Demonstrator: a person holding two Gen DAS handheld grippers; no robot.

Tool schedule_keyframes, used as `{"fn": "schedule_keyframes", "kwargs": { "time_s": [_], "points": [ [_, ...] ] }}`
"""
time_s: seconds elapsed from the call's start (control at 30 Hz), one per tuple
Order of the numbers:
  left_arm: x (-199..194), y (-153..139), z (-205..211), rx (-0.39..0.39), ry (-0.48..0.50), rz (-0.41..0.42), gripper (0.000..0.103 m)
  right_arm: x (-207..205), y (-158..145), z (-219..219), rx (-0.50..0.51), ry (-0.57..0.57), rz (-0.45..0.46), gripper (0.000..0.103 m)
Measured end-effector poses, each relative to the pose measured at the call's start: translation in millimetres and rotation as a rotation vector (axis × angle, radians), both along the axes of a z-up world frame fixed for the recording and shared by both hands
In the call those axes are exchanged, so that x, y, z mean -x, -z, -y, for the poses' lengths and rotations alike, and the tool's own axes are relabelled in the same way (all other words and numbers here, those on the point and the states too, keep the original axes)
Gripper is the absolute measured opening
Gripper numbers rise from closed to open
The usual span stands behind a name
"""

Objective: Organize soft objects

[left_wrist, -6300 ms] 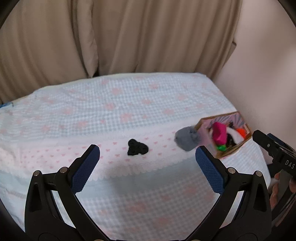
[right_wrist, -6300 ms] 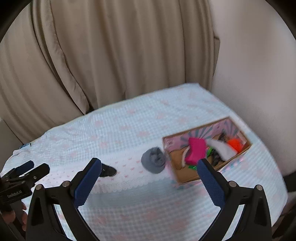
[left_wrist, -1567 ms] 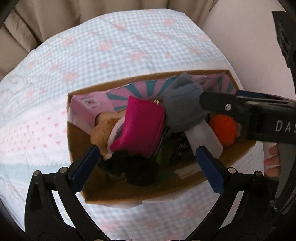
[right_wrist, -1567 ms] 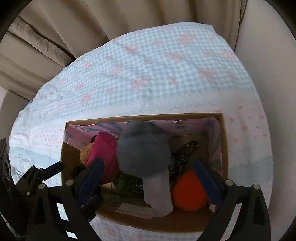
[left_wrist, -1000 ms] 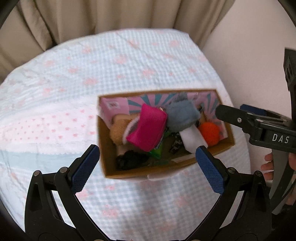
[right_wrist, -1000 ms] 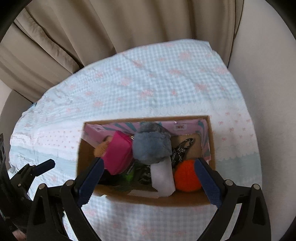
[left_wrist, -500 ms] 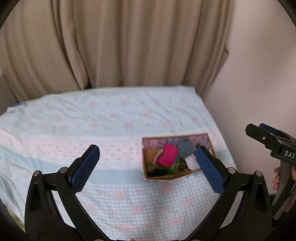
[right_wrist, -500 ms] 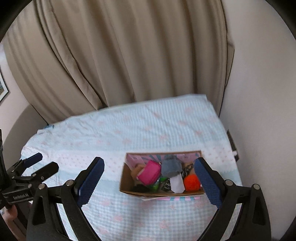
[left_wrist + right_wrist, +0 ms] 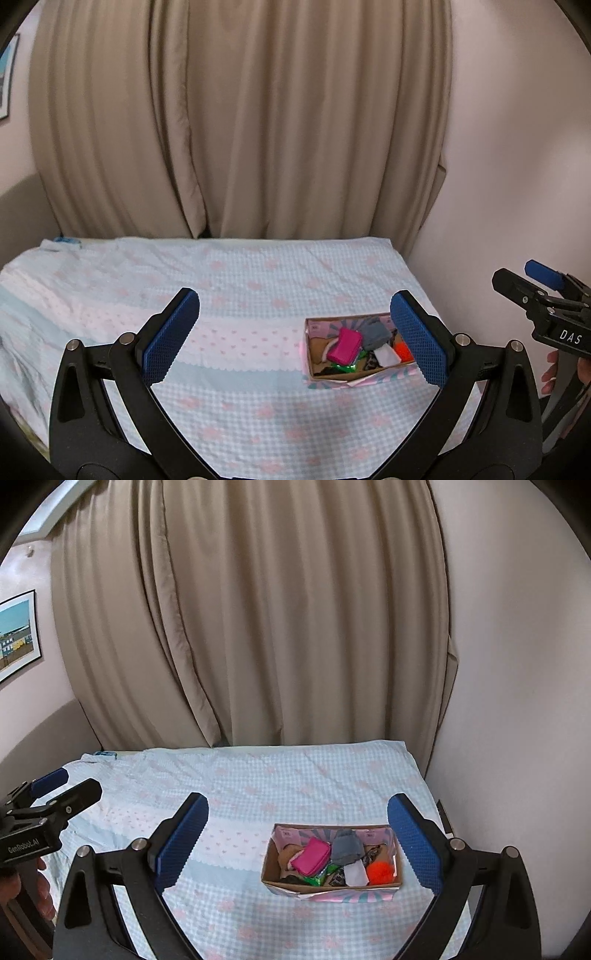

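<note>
A cardboard box [image 9: 334, 376] [image 9: 325, 885] with a pink patterned lining sits at the right side of the bed. Inside lie a magenta pouch [image 9: 345, 345] [image 9: 311, 856], a grey plush [image 9: 375, 332] [image 9: 346, 846], a white piece [image 9: 355, 873], an orange pom-pom [image 9: 382, 872] and dark items. My left gripper [image 9: 295, 336] is open and empty, held well back from the box. The right gripper [image 9: 297, 843] is likewise open and empty, above and back from the box. Each gripper shows at the edge of the other's view.
The bed carries a light blue checked cover [image 9: 240, 280] with pink motifs. Beige curtains [image 9: 258, 627] hang behind it. A pale wall [image 9: 517, 701] runs close along the bed's right side. A framed picture [image 9: 16, 635] hangs on the left wall.
Both grippers have pulled far back and up from the box, which now looks small. The grey plush and the black item, earlier loose on the bed, now lie in the box.
</note>
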State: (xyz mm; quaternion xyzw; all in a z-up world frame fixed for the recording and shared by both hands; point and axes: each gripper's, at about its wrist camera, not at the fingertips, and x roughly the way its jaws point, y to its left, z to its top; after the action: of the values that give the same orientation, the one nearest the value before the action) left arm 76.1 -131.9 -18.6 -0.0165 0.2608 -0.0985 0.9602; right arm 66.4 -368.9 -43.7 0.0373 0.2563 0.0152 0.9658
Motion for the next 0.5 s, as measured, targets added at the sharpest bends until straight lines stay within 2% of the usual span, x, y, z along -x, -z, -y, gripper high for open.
{"fn": "schedule_keyframes", "kwargs": {
  "time_s": [0.2,0.5],
  "points": [
    [14.6,0.2,-0.8,-0.011,-0.007,0.025,0.103,14.1,1.0,-10.1,0.014,0.011,0.037,0.097],
    [16.3,2.1,-2.4,-0.021,-0.042,0.034,0.103,16.9,-2.9,-8.5,0.023,0.032,0.075,0.097]
  ]
}}
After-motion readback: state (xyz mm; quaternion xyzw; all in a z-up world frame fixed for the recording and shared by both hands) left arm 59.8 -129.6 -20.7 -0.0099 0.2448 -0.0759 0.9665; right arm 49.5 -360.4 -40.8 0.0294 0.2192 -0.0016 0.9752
